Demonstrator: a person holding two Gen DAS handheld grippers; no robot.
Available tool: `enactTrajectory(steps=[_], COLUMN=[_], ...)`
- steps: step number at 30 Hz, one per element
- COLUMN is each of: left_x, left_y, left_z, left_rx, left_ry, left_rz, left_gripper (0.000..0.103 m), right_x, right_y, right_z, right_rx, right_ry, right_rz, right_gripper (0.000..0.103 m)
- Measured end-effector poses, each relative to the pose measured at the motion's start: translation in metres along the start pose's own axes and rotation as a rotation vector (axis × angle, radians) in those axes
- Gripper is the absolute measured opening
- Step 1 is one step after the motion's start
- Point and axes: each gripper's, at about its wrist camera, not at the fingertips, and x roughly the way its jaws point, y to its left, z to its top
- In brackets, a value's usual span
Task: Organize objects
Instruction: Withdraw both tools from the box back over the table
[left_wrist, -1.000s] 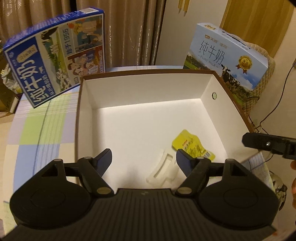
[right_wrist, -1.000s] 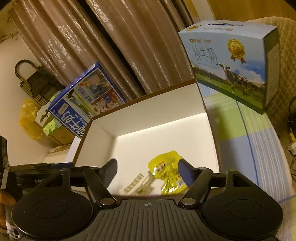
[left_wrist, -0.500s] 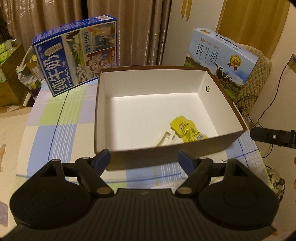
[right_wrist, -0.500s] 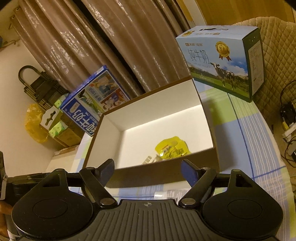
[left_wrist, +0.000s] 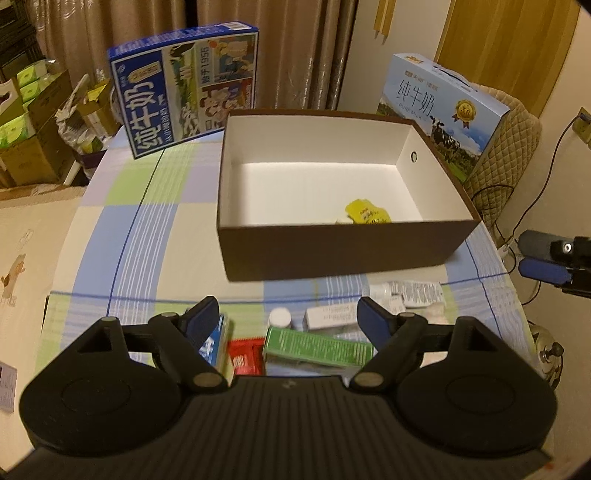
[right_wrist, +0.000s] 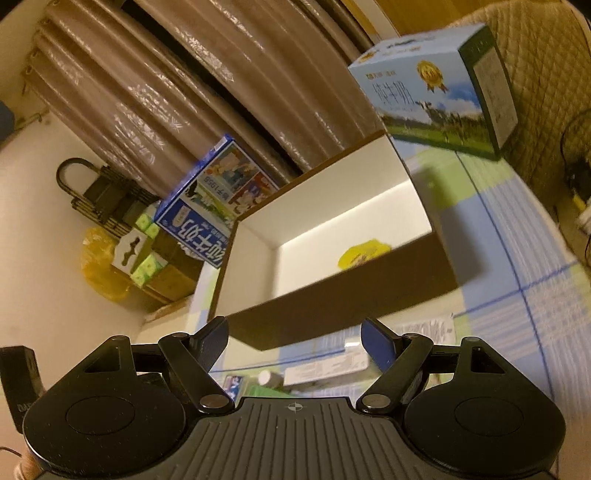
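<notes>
A brown box with a white inside (left_wrist: 332, 254) (right_wrist: 343, 295) stands on the checked tablecloth and holds a yellow pouch (left_wrist: 365, 214) (right_wrist: 364, 253). In front of it lie a green box (left_wrist: 317, 349), a red packet (left_wrist: 245, 356), a blue-and-white pack (left_wrist: 212, 345), a small white bottle (left_wrist: 279, 318), a white carton (left_wrist: 330, 317) and a printed sachet (left_wrist: 413, 293). My left gripper (left_wrist: 286, 315) is open and empty above these items. My right gripper (right_wrist: 293, 338) is open and empty, tilted, near the box's front wall; it also shows in the left wrist view (left_wrist: 546, 258).
A dark blue milk carton box (left_wrist: 184, 85) stands behind the brown box at left, a light blue one (left_wrist: 443, 107) at right on a quilted chair. Curtains hang behind. Cardboard boxes and bags sit on the floor at left (left_wrist: 33, 122). Cables hang at right.
Both grippers have pulled back and up from inside the box, to its near side. The loose items in front of the box have come into view. The right view has tilted.
</notes>
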Motion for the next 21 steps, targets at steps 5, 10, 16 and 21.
enactTrajectory(steps=[5,10,16,21], left_x=[-0.007,-0.012,-0.018,-0.021], left_y=[0.003,0.006,0.012,0.016], left_z=[-0.019,-0.034,-0.05,-0.062], left_rx=[-0.012,-0.021,-0.042,-0.052], left_ry=[0.015,0.029,0.038,0.039], left_rz=[0.0,0.003,0.012,0.015], left_gripper=[0.079,0.079,0.079,0.079], right_x=[-0.004,-0.009,-0.016,-0.018], right_y=[-0.001,-0.002,-0.003,-0.007], right_z=[-0.013,-0.026,-0.04,-0.051], right_rx=[0.003,-0.007,-0.01,-0.018], right_ry=[0.028,0.04,0.036,0.045], right_rz=[-0.03,-0.059,-0.085,-0.094], right_gripper=[0.076,0.077,0.078,0.079])
